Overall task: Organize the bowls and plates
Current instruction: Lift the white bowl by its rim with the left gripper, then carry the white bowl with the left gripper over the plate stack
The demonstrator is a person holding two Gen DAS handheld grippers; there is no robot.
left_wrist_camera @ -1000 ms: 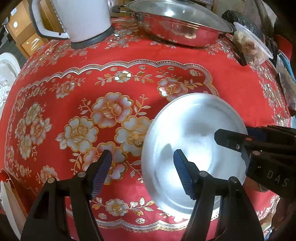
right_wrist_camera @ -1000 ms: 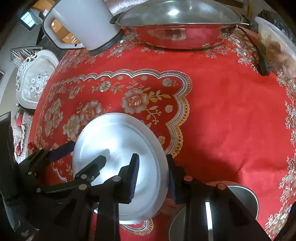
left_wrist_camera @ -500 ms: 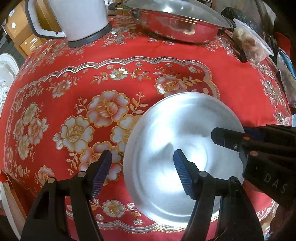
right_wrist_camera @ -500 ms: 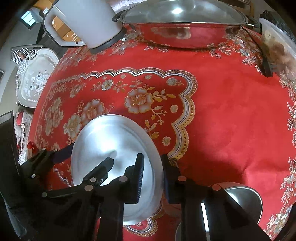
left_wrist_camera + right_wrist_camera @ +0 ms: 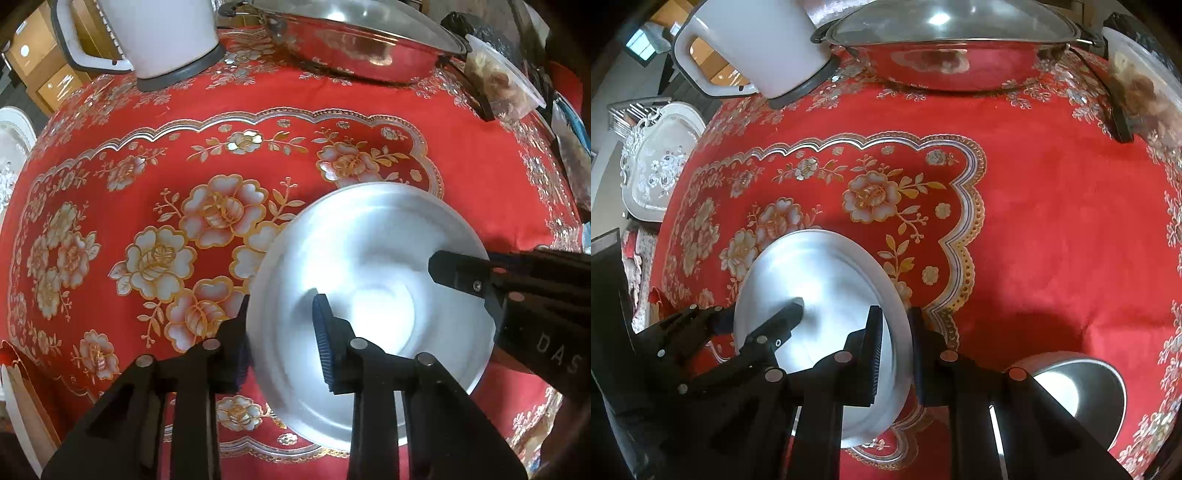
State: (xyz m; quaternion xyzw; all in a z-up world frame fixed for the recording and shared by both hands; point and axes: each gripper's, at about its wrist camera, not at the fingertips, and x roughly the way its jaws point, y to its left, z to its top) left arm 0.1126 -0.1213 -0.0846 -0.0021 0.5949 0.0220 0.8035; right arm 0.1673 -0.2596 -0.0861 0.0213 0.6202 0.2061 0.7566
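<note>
Plate, held over the cloth, has the right gripper pinching its 3 o'clock rim and the left gripper straddling its 9 o'clock rim, half-closed with a gap, so I'd close left before right lets go.

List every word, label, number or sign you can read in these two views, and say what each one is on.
"DAS": pale letters on the black body of the right claw, seen at the right edge of the left wrist view; the word runs out of frame, so it may be cut short.

Nothing else is legible: the white kettle, the steel plate and the lidded pan show no readable marks.
</note>
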